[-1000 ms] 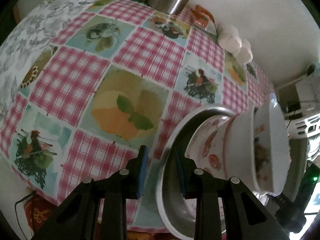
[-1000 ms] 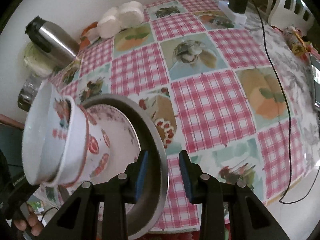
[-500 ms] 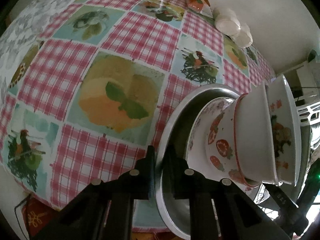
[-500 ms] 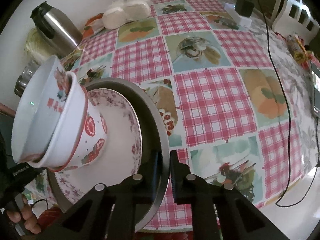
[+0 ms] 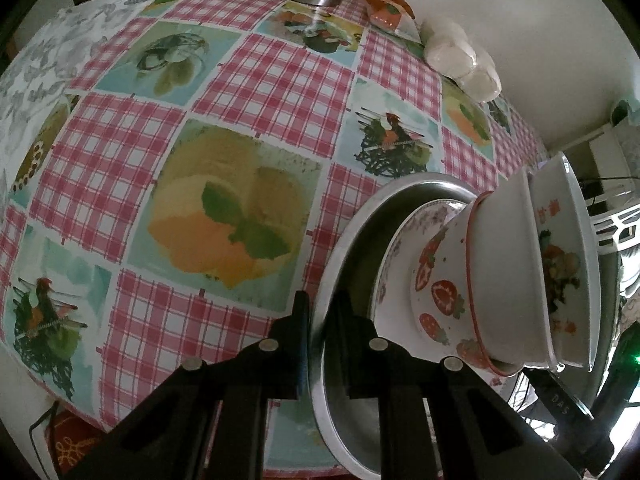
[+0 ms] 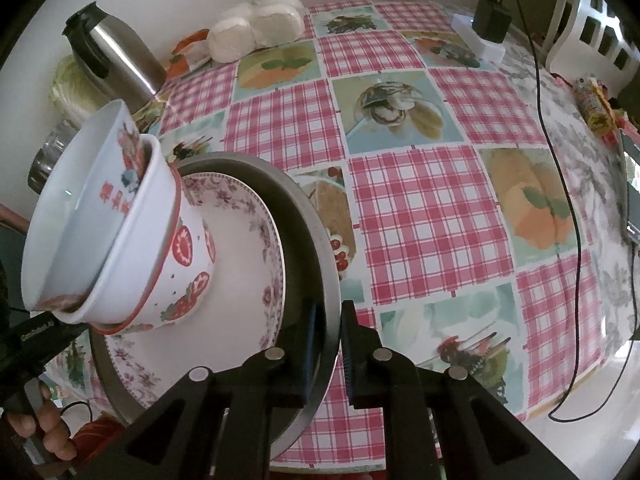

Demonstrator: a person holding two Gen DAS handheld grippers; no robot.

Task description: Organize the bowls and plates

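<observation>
The top bowl (image 6: 76,216) has red letters on it, too blurry to read. A black arm at the far right of the left view shows the letters "DAS".

A steel flask (image 6: 112,60) stands at the far left of the table (image 6: 424,216), near the wall. Beside it lie white round buns (image 6: 256,36) in a bag. A black plug (image 6: 491,20) sits at the far right, and its cable (image 6: 560,208) runs down across the checked cloth.

The metal tray (image 6: 320,240) is held up, tilted, over the near edge of the table. A flowered plate (image 6: 240,280) lies in it. A strawberry bowl (image 6: 176,264) sits on the plate, with the top bowl nested inside it.

The left claw (image 5: 322,320) is pinched tight on the tray rim. The right claw (image 6: 328,340) is pinched tight on the rim at the other side.
</observation>
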